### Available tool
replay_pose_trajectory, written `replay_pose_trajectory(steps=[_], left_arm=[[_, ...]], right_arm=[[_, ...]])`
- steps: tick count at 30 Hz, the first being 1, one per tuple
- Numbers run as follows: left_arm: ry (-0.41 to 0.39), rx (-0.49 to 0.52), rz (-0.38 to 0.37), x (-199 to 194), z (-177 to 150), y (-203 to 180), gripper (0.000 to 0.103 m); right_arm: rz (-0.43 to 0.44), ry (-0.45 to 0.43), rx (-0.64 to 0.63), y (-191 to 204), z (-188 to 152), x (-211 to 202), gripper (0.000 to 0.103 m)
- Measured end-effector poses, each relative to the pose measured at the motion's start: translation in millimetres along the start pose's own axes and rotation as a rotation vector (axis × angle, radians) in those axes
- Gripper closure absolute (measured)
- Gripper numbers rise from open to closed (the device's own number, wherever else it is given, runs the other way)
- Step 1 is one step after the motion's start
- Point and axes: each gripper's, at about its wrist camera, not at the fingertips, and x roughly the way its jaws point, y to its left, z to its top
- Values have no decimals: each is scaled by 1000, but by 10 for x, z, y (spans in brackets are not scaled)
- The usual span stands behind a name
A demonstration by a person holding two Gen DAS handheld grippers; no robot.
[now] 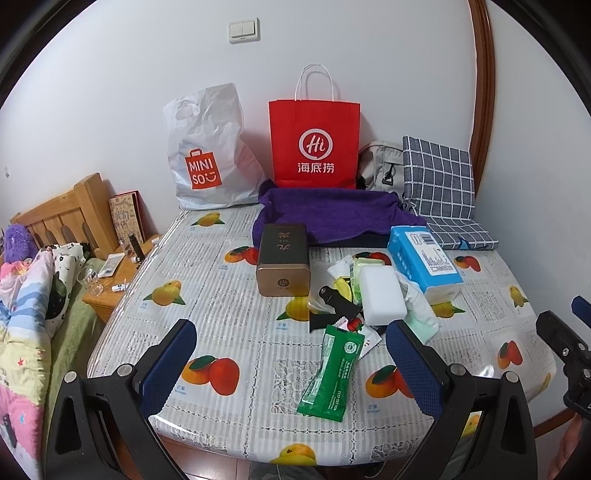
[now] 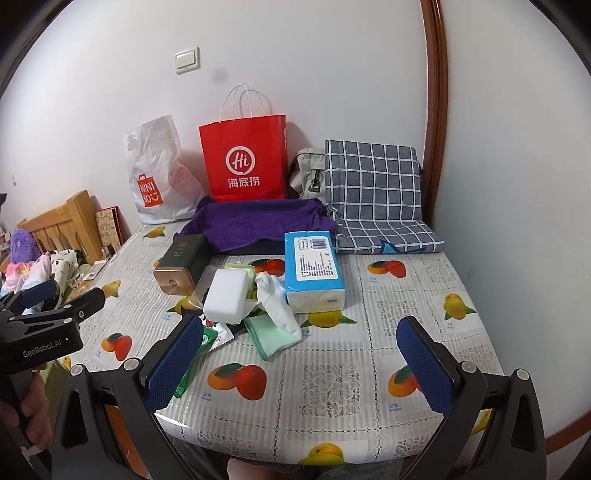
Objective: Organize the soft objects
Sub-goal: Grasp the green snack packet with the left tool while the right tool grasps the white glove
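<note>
I hold two hand-held grippers above the near edge of the table (image 1: 236,317): the left hand-held gripper (image 1: 291,341) has its blue pads spread wide with nothing between them, and the right hand-held gripper (image 2: 300,338) is spread the same way, also empty.

The soft things sit in one heap at the middle of the table: one white sponge block (image 2: 226,295), one white sock (image 2: 279,304) draped over one pale green cloth (image 2: 269,338), and one blue tissue pack (image 2: 314,266) just beside them. One green sachet (image 1: 330,373) lies nearest me, its print too small to read. One brown tin (image 1: 282,258) lies on its side to the left of the heap.

At the back I count two bags: one red paper bag (image 1: 316,144) marked "Hi" over three Chinese characters, and one white plastic bag (image 1: 208,155) reading "MINISO". One purple towel (image 1: 332,214) covers a tray in front of them, and one checked cushion (image 2: 373,184) leans on the wall (a grey pouch is tucked behind it).

The table wears a glossy cloth printed with mangoes. The wall is plain white with one double switch (image 1: 243,31), and a bed (image 1: 33,302) stands to the left.
</note>
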Motion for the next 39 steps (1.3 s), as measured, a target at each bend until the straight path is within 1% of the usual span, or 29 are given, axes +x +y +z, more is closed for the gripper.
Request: replay_pose_trajectory(steps=[4, 7, 17, 30, 39], left_arm=[[28, 6, 2, 160, -63, -22, 0], [46, 21, 9, 284, -114, -57, 0], [141, 39, 7, 767, -318, -127, 0], [260, 57, -50, 1286, -544, -264, 2], [323, 70, -97, 1543, -667, -365, 11]], right_arm=[[-3, 10, 0, 10, -19, 70, 0], [16, 39, 4, 7, -66, 199, 0], [26, 119, 27, -69, -277, 637, 0], [21, 221, 32, -155, -503, 1163, 0], [24, 280, 51, -196, -578, 1422, 0]])
